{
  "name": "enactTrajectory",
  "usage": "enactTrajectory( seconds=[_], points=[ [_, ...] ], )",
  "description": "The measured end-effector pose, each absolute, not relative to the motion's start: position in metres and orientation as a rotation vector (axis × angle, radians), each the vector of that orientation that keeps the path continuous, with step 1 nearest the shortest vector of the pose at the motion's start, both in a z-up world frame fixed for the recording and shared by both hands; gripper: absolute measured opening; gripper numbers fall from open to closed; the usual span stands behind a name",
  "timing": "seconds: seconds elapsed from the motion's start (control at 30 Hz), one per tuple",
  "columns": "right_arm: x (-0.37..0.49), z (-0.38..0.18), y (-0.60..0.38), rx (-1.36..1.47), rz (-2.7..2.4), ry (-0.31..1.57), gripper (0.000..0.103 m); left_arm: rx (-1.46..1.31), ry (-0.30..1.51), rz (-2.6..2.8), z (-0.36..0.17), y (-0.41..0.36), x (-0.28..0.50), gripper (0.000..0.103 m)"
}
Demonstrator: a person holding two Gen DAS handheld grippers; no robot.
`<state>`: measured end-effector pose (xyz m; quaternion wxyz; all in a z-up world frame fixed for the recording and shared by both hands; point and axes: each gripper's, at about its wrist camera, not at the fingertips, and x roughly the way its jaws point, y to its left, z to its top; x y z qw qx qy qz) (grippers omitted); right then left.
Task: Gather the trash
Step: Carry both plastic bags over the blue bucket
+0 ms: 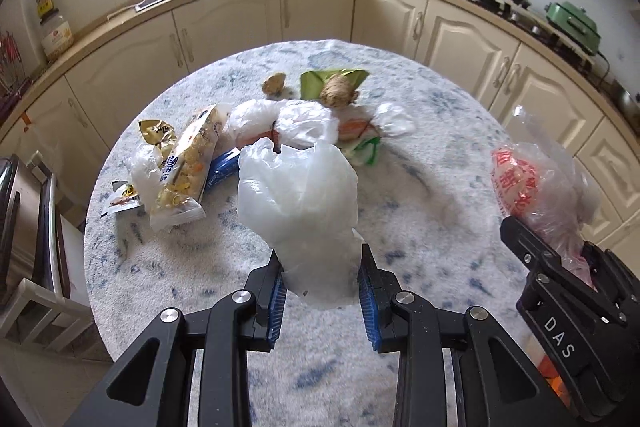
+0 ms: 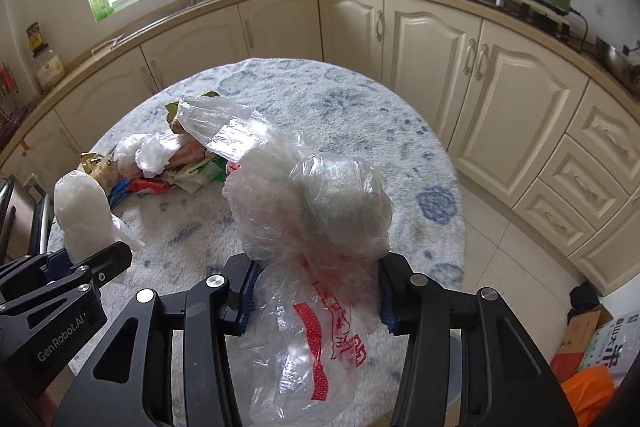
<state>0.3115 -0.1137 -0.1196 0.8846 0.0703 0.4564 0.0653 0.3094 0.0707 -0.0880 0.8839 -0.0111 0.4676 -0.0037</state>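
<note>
Left wrist: L gripper [image 1: 322,281] w/ white bag [image 1: 298,193]

Left gripper [image 1: 322,293]: we saw its blue pads pressed on a crumpled white plastic bag [image 1: 296,195], held above the round table [image 1: 420,195].
Right gripper [image 1: 560,267]: to the right of the white bag, we found it clamped on a clear bag with red print [image 1: 536,175], also off the table.
Trash pile: behind the white bag lay a yellow snack packet [image 1: 188,167], a gold wrapper [image 1: 156,135] at its left, a blue wrapper [image 1: 222,169], more white plastic [image 1: 288,119], and a green wrapper [image 1: 332,81] farthest back.
Table cover: we noted a fluffy white cloth with blue blotches.
Background: beyond the table ran cream cabinets [image 1: 224,27], a sink and window.
</note>
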Motion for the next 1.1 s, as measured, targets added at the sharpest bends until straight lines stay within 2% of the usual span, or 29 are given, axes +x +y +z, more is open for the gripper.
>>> enactTrajectory(
  seconds=[0.63,1.1],
  points=[
    [0.206,-0.088,-0.197,0.238,-0.082,0.857,0.048,0.131,0.877,-0.26,-0.05,-0.014,0.196,0.029],
    [0.129,-0.109,-0.302,0.339,-0.408,0.882,0.048,0.276,0.924,-0.551,-0.069,-0.12,0.163,0.029]
  ],
)
